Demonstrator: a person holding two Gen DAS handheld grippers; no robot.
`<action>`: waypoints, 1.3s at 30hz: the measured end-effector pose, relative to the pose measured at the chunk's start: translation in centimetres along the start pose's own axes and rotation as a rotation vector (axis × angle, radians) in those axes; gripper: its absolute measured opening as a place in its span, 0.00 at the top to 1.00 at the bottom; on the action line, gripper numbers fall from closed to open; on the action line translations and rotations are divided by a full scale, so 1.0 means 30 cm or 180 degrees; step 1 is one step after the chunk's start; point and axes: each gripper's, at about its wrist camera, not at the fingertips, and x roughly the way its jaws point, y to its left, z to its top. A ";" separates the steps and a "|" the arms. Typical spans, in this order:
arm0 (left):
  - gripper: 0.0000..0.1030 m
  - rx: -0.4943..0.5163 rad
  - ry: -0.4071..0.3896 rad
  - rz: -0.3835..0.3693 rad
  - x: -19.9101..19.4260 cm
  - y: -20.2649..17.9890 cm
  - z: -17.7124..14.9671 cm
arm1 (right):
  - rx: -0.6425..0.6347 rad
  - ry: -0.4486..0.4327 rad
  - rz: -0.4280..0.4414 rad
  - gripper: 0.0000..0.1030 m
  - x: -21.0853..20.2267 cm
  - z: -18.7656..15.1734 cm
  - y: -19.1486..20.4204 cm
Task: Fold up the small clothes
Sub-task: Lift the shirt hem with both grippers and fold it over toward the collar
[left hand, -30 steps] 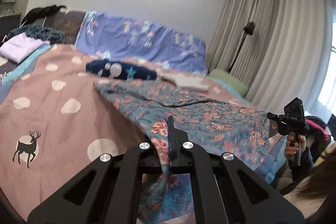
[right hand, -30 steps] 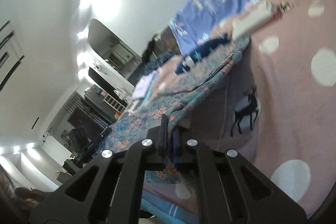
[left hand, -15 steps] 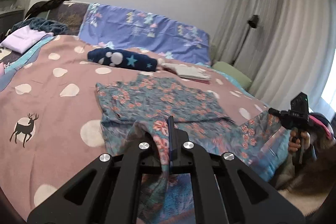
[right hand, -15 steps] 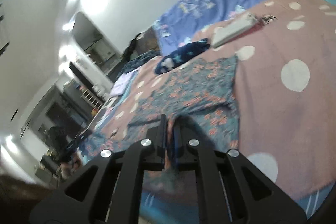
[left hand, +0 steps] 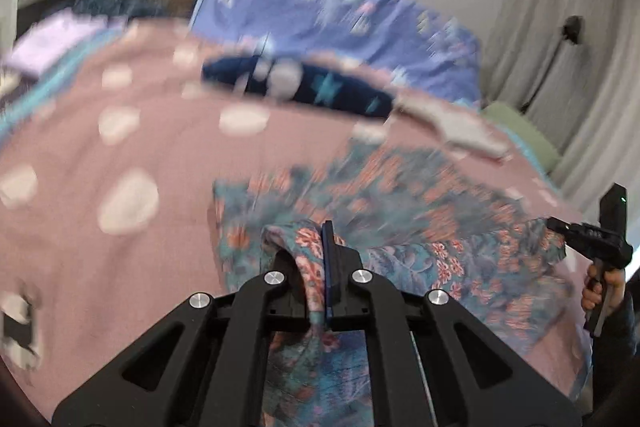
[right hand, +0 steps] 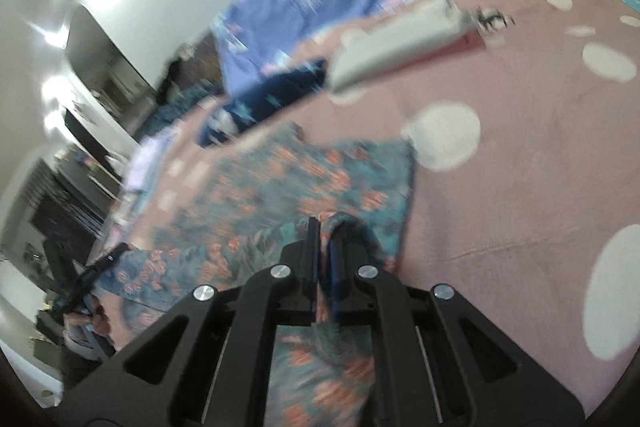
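In the left wrist view, the left tool (left hand: 325, 239) sits at 6 o'clock, pinched tight on a bit of the flowery cloth (left hand: 400, 211). The cloth is teal with orange flowers, and it lies spread on the pink bed cover (left hand: 160, 235) with white dots, running from the middle out toward 3 o'clock. At 3 o'clock the right tool (left hand: 560, 227) holds the far edge of the same cloth, with a hand (left hand: 600, 287) under it. A dark blue thing with stars (left hand: 296, 87) lies on the bed at 12 o'clock, and a blue sheet (left hand: 340, 15) is behind it. The picture is blurry. In the right wrist view, the right tool (right hand: 322, 239) at 6 o'clock is squeezed shut on the flowery cloth (right hand: 280, 187), which lies on the pink bed cover (right hand: 500, 207) toward 9 o'clock. The left tool (right hand: 116, 253) shows small at 8 o'clock at the cloth's other edge. A grey flat thing (right hand: 396, 43) lies at 1 o'clock.
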 end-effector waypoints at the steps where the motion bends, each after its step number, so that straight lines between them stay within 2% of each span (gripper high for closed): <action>1: 0.95 -0.0045 0.0111 0.0065 0.049 0.016 -0.023 | 0.0018 0.0081 -0.0072 0.94 0.040 -0.017 -0.020; 3: 0.95 -0.0091 0.0200 0.0090 0.089 0.036 -0.055 | 0.0053 0.0109 -0.0062 0.94 0.061 -0.040 -0.041; 7: 0.94 -0.0153 0.0132 -0.0037 0.052 0.058 -0.050 | 0.0070 0.0088 0.0029 0.91 0.047 -0.043 -0.059; 10: 0.87 -0.0044 0.0120 -0.0014 0.021 0.036 -0.052 | -0.0034 0.0075 0.0026 0.88 0.026 -0.044 -0.038; 12: 0.81 -0.0045 0.0108 -0.0089 -0.009 0.030 -0.066 | -0.0071 0.0076 0.0061 0.83 0.010 -0.049 -0.024; 18: 0.81 -0.0118 0.0171 -0.0335 -0.056 0.029 -0.114 | -0.0233 0.0120 0.0027 0.83 -0.032 -0.080 0.012; 20: 0.81 -0.0105 0.0191 -0.0343 -0.066 0.027 -0.128 | -0.0267 0.0145 -0.0011 0.84 -0.033 -0.088 0.015; 22: 0.81 -0.0097 0.0231 -0.0338 -0.067 0.028 -0.140 | -0.0258 0.0189 -0.0046 0.92 -0.028 -0.095 0.010; 26: 0.91 -0.0091 0.0256 -0.0335 -0.068 0.025 -0.141 | -0.0193 0.0181 -0.0022 0.93 -0.033 -0.098 -0.002; 31: 0.91 -0.0071 0.0237 -0.0271 -0.100 0.025 -0.136 | -0.0276 0.0184 0.0031 0.92 -0.055 -0.093 0.024; 39: 0.76 0.0044 0.0377 -0.0272 -0.126 0.021 -0.179 | -0.0403 0.0312 -0.0067 0.88 -0.052 -0.131 0.036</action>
